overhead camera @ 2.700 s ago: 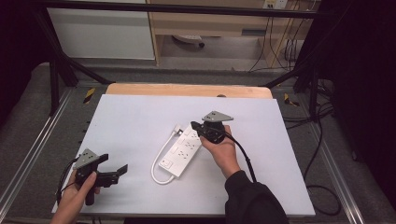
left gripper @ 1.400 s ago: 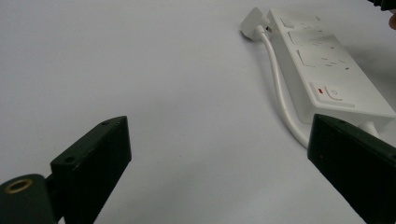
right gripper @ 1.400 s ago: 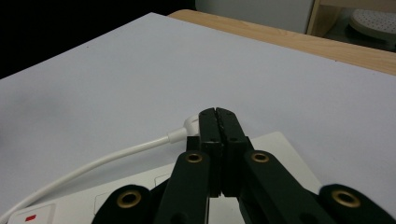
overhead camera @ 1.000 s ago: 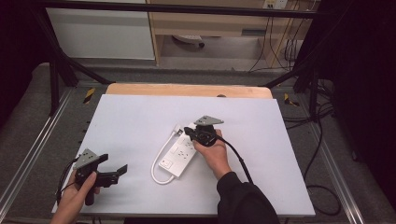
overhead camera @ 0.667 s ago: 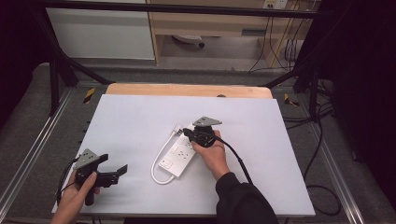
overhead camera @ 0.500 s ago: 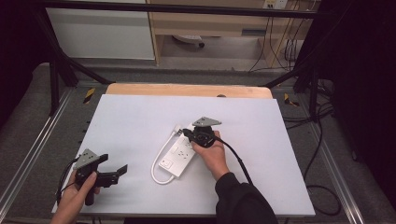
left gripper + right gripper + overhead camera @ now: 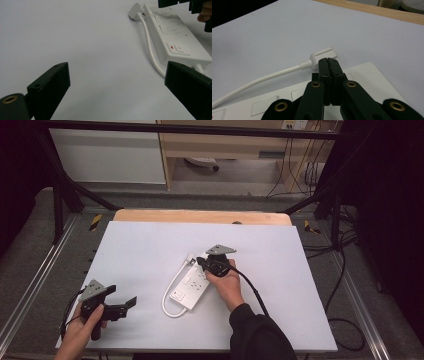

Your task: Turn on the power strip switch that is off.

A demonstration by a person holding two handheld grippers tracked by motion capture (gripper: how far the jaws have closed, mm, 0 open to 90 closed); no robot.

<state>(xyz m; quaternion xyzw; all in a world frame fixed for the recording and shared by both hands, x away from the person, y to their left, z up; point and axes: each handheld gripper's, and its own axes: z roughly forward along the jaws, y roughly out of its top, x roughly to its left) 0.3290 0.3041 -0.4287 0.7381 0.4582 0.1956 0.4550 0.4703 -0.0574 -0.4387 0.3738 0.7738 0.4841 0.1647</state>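
A white power strip (image 7: 190,287) lies mid-table, its red-marked switch (image 7: 178,48) at the near end. Its white cable (image 7: 262,80) loops round the left side to a flat white plug (image 7: 323,57) lying beside the strip's far end. My right gripper (image 7: 200,261) hovers low over that far end, jaws shut with nothing between them; in the right gripper view its tips (image 7: 329,61) reach just short of the plug. My left gripper (image 7: 131,304) rests at the front left, open and apart from the strip (image 7: 175,42), which lies to its right.
The white table top (image 7: 150,245) has a wooden strip (image 7: 200,216) along its back edge. Metal frame rails (image 7: 40,270) run along both sides. The right gripper's black cable (image 7: 252,292) trails back along the forearm.
The right gripper has shifted left and slightly nearer along the strip's far end, toward the plug. The left gripper has stayed put.
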